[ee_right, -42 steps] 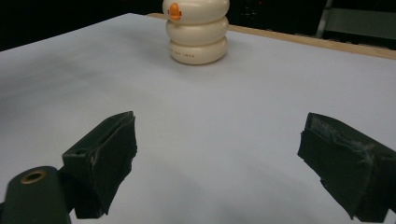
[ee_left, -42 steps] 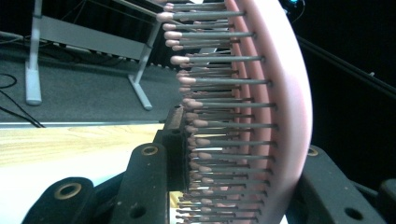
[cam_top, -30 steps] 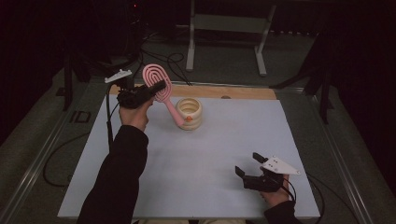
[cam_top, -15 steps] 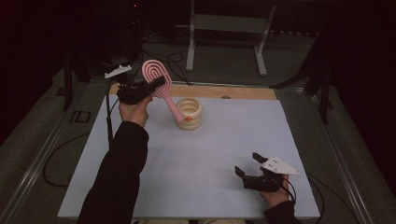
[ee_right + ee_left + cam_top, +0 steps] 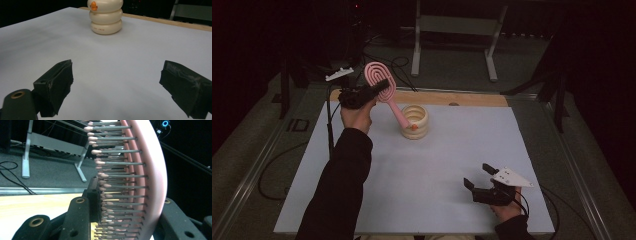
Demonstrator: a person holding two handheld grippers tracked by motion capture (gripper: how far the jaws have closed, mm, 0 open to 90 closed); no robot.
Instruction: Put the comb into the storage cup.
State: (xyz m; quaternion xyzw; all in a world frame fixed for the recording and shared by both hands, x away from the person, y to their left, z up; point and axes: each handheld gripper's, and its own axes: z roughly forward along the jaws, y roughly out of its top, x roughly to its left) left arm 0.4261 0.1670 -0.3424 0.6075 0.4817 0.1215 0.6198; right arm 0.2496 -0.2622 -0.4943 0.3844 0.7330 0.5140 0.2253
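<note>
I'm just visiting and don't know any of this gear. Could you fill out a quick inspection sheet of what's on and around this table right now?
Surface: pale sheet over a wooden table edge.
Job's things: pink hairbrush held tilted in the air, handle end at the top of a cream ringed holder standing upright.
Clutter: nothing seen.
Grippers: left gripper shut on the brush head, bristles against one jaw; right gripper open, holding nothing, low over the sheet's near right.
Cables: black cable trailing from the left gripper; more on the floor.
Surroundings: dark room, metal stand behind the table.
</note>
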